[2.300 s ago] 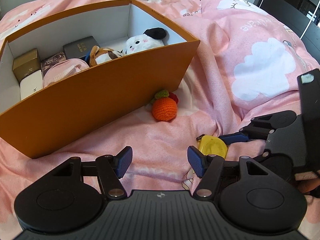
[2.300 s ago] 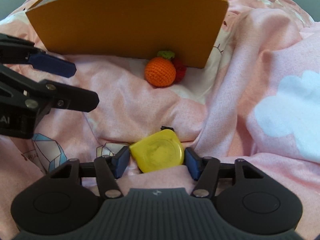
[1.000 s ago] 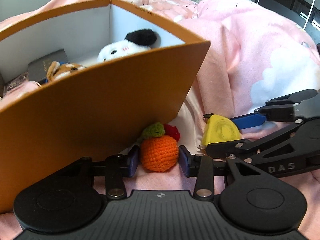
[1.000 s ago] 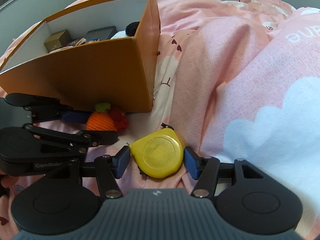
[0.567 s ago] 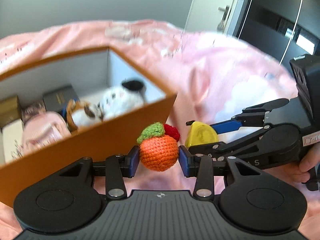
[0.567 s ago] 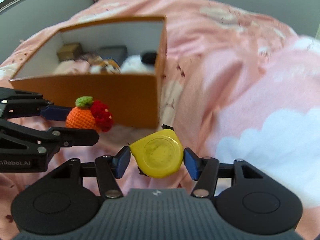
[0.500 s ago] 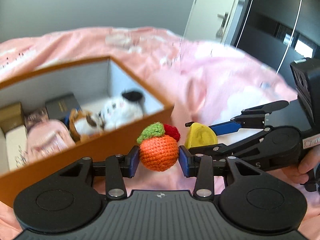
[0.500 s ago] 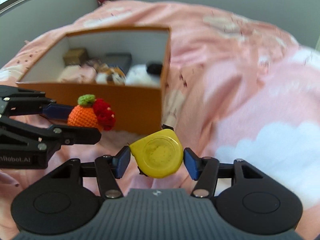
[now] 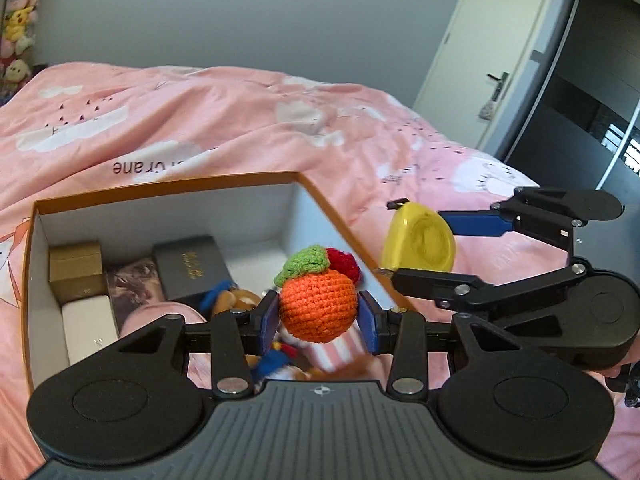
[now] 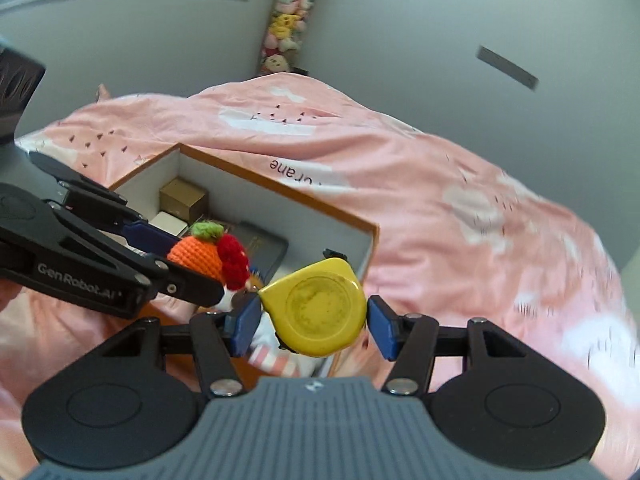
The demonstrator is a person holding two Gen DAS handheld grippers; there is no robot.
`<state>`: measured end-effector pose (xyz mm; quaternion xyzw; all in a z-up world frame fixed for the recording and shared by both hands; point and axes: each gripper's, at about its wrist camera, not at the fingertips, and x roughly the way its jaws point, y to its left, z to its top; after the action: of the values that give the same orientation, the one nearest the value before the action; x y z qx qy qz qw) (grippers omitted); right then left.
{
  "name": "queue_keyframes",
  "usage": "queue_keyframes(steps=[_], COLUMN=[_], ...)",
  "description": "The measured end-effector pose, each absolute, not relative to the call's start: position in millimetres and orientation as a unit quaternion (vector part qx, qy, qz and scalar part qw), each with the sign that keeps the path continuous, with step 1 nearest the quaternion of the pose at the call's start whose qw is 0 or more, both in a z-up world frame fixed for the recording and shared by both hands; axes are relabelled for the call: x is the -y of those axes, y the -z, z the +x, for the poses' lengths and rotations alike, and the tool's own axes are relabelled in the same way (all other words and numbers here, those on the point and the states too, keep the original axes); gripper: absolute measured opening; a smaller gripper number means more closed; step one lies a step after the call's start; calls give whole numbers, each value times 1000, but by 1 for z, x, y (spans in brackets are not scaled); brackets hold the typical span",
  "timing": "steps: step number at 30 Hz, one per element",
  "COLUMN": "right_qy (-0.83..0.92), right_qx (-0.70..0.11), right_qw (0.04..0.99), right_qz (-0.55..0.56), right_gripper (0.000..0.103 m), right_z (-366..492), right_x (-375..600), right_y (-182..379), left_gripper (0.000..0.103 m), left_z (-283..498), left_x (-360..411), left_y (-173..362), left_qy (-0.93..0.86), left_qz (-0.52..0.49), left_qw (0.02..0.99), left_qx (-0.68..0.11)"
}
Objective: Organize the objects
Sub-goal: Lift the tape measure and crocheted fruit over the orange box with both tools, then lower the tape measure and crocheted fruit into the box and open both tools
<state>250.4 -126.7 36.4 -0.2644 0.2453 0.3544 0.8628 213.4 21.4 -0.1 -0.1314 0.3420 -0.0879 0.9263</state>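
My left gripper is shut on a crocheted orange fruit with a green leaf and a red tuft, held in the air above the open orange box. To its right, my right gripper is shut on a yellow tape measure, also lifted, over the box's near right corner. The same tape measure shows in the left wrist view and the crocheted fruit in the right wrist view. The box holds small boxes and plush toys, partly hidden by the grippers.
The box stands on a bed with a pink cloud-print duvet. Inside lie a brown carton, a white box and a dark grey box. A door and a shelf of plush toys stand beyond the bed.
Both grippers rose from the duvet with the crocheted fruit and the tape measure and moved over the box; the box's inside now shows from above.
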Motion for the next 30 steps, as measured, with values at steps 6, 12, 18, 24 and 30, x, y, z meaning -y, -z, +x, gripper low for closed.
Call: queue_keyframes(steps=[6,12,18,24,30], right_qy=[-357,-373,-397,-415,-424], right_qx=[-250,-257,-262,-255,-243], right_qw=[840,803,768,727,686], right_qz=[-324,-388,-429,-484,-538], right_gripper=[60,60,60,60,60], right_z=[298,332,361,374,382], right_x=[85,54,32,15,6], right_y=[-14,16,41,62,81], left_gripper=[47,47,47,47,47], left_z=[247,274,301,321,337], left_x=[-39,-59,-69,-74,-79], left_y=[15,32,45,51,57], left_qy=[65,61,79,91,88], left_qz=[-152,-170,-159,-156,-178], left_qw=[914,897,882,875,866], left_qx=[-371,-404,-436,-448,-460])
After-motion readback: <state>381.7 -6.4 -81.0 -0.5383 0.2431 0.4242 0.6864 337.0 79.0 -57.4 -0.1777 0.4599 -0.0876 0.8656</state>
